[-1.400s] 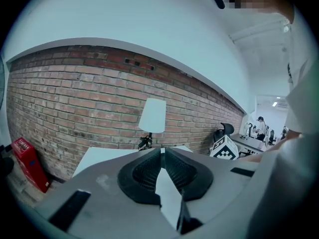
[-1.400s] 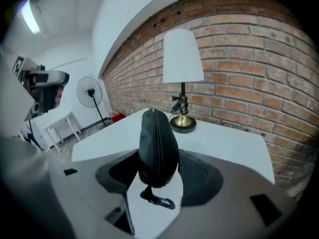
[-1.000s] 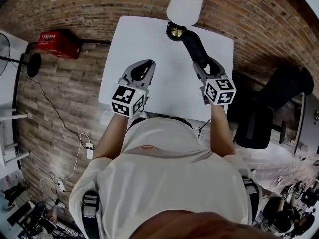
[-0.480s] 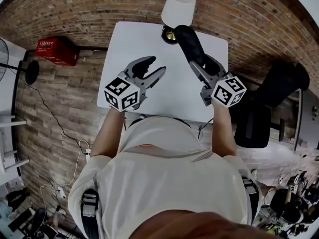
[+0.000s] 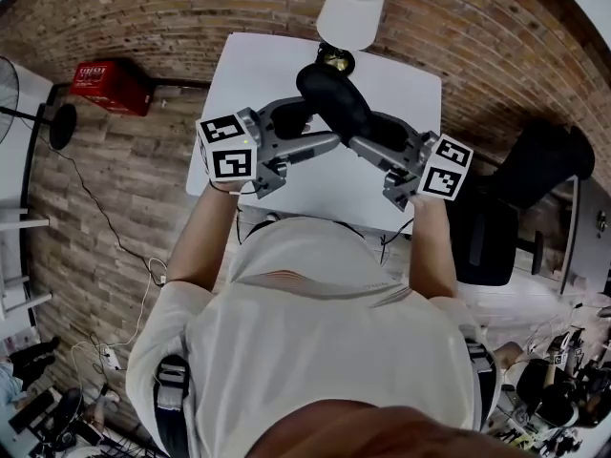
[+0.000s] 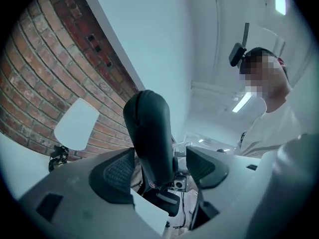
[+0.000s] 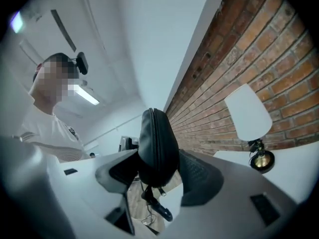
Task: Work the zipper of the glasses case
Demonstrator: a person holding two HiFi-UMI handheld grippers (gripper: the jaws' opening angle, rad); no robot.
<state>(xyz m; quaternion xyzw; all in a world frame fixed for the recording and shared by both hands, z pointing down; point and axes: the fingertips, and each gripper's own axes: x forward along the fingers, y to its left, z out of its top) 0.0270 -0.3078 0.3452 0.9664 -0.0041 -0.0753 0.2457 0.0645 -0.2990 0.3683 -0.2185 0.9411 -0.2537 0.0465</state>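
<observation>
The black glasses case (image 5: 332, 101) is held up above the white table (image 5: 250, 76), level, with my right gripper (image 5: 370, 134) shut on its near end. In the right gripper view the case (image 7: 157, 142) stands between the pads, its zipper seam (image 7: 151, 133) facing the camera and closed along the stretch that shows. My left gripper (image 5: 313, 128) comes in from the left. Its jaws have just been opening and stand wide around the case's other end (image 6: 149, 136). The right-hand pad (image 6: 205, 166) is clear of the case, and contact at the left-hand pad cannot be told.
A lamp with a white shade (image 5: 351, 8) and a brass base (image 5: 336, 60) stands at the table's far edge. A red box (image 5: 100, 79) lies on the floor at the left. A black chair (image 5: 520, 198) is at the right.
My right gripper has lifted the case off the table and swung it left. My left gripper has risen, turned toward the case and opened its jaws around the far end.
</observation>
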